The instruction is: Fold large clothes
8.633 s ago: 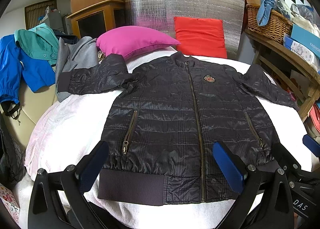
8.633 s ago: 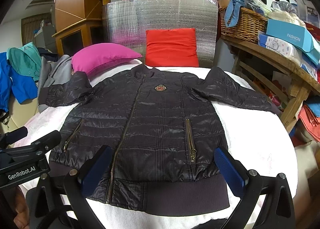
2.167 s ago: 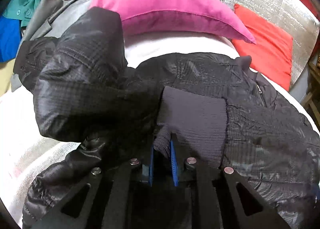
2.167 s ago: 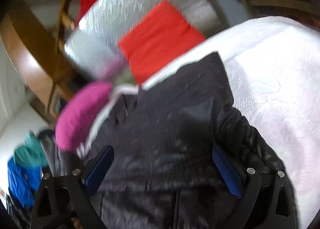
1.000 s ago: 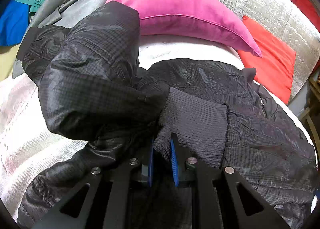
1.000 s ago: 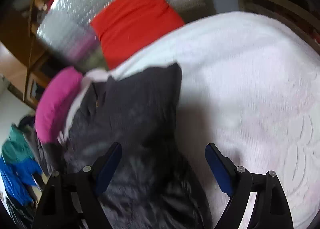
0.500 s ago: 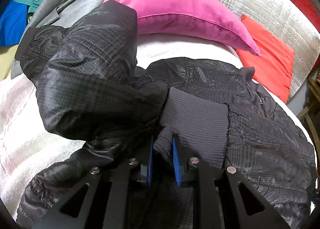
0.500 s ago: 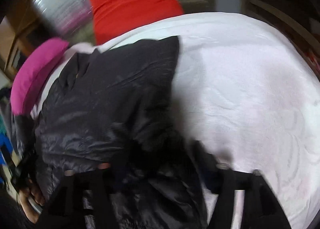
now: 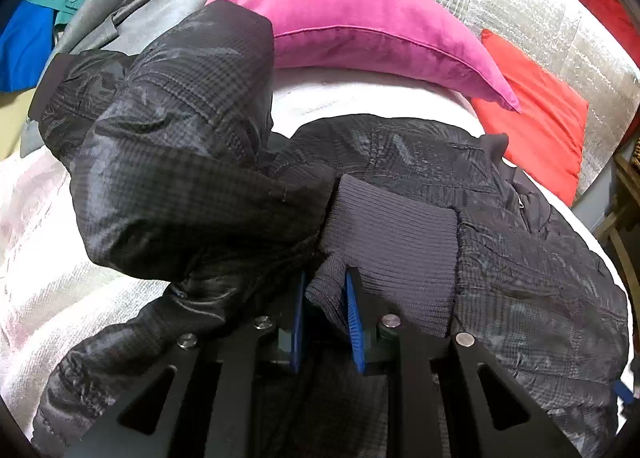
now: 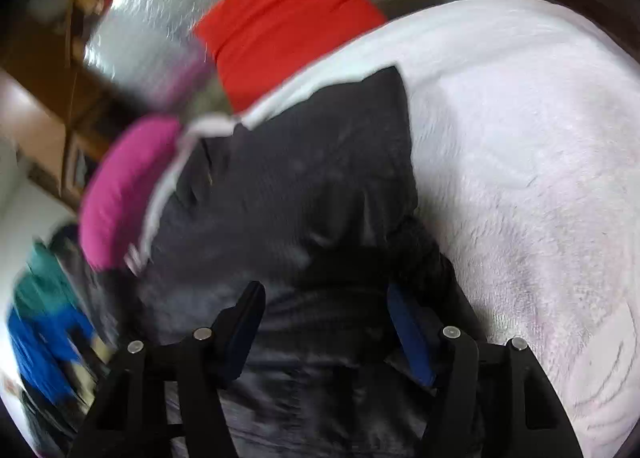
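Left gripper (image 9: 326, 302) is pinching a fold of the ribbed knit hem (image 9: 394, 236) of the black quilted jacket (image 9: 520, 258); the blue pads (image 9: 354, 318) are sitting close together with the knit bunched between them, and they have just been easing apart a little. The hem is lying doubled over the jacket body straight ahead of the fingers, probably so the bottom edge folds up toward the collar. A puffy sleeve (image 9: 180, 146) is heaped ahead and to the left, bulging up rather than lying flat.

Right gripper (image 10: 326, 320) is standing spread, nothing pinched, hovering over the jacket's far side; its jaws have just been narrowing. The view is blurred. White bedspread (image 10: 540, 178) is lying bare to its right. Pink pillow (image 9: 360, 18) and red cushion (image 9: 540, 106) are sitting beyond the jacket.
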### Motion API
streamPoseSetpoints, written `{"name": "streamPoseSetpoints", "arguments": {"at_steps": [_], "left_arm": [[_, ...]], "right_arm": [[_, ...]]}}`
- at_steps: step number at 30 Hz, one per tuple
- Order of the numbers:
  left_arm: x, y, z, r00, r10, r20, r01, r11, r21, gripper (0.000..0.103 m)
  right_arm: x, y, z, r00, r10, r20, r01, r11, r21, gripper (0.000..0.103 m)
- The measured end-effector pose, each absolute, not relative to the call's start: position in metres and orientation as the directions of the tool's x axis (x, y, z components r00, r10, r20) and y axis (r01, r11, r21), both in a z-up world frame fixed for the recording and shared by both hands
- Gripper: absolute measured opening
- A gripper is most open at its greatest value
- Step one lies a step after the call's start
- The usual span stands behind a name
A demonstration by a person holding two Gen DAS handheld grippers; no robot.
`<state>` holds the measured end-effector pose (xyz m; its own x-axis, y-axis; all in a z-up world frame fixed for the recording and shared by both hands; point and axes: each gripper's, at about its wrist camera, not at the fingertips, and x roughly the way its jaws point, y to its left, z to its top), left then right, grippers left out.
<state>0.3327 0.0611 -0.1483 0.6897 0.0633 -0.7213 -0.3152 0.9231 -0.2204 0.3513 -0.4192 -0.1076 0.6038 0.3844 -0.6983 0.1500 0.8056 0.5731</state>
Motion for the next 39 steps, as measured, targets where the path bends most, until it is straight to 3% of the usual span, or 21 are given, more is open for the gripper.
{"name": "streamPoseSetpoints", "arguments": {"at_steps": [2,5,8,11,16,19,22,27,30,31,33,39], "left_arm": [[0.333,0.060,-0.148,0.689,0.071,-0.721,-0.316,0.925,-0.211,0.023],[0.333,0.061,-0.148,0.690,0.067,-0.721,-0.316,0.924,-0.217,0.023],[0.333,0.061,-0.148,0.690,0.066,-0.721,-0.316,0.924,-0.217,0.023],[0.334,0.060,-0.148,0.690,0.066,-0.721,-0.312,0.925,-0.214,0.025],[0.337,0.059,-0.147,0.688,0.061,-0.723,-0.306,0.928,-0.213,0.025],[0.339,0.055,-0.142,0.678,0.072,-0.731,-0.301,0.935,-0.187,0.033],[0.335,0.050,-0.128,0.668,0.067,-0.741,-0.279,0.946,-0.166,0.057],[0.309,0.062,-0.073,0.745,-0.053,-0.665,-0.147,0.959,-0.241,0.067],[0.290,0.106,-0.042,0.806,-0.076,-0.586,-0.127,0.947,-0.297,0.075],[0.284,0.133,-0.034,0.828,-0.050,-0.559,-0.154,0.937,-0.313,0.081],[0.282,0.180,-0.029,0.842,-0.005,-0.540,-0.204,0.923,-0.327,0.082],[0.302,0.366,-0.071,0.748,0.147,-0.647,-0.519,0.737,-0.433,0.082]], "right_arm": [[0.355,-0.416,-0.086,0.637,0.373,-0.675,0.107,0.824,0.556,0.072],[0.383,-0.415,-0.072,0.679,0.353,-0.644,0.094,0.828,0.552,0.083],[0.423,-0.423,-0.092,0.669,0.357,-0.652,0.145,0.798,0.585,0.084],[0.447,-0.429,-0.133,0.579,0.333,-0.744,0.276,0.778,0.564,0.085],[0.412,-0.408,-0.104,0.676,0.238,-0.697,0.219,0.839,0.499,0.085],[0.380,-0.369,-0.084,0.718,0.181,-0.672,0.135,0.911,0.389,0.087],[0.339,-0.323,-0.084,0.744,0.180,-0.643,0.045,0.947,0.318,0.093],[0.311,-0.281,-0.115,0.675,0.223,-0.704,-0.073,0.969,0.238,0.094],[0.316,-0.272,-0.139,0.639,0.190,-0.745,-0.059,0.978,0.198,0.096],[0.316,-0.272,-0.140,0.639,0.196,-0.743,-0.067,0.977,0.200,0.098],[0.320,-0.265,-0.142,0.635,0.178,-0.752,-0.078,0.983,0.167,0.102],[0.324,-0.250,-0.147,0.637,0.135,-0.759,-0.081,0.991,0.108,0.103]]}}
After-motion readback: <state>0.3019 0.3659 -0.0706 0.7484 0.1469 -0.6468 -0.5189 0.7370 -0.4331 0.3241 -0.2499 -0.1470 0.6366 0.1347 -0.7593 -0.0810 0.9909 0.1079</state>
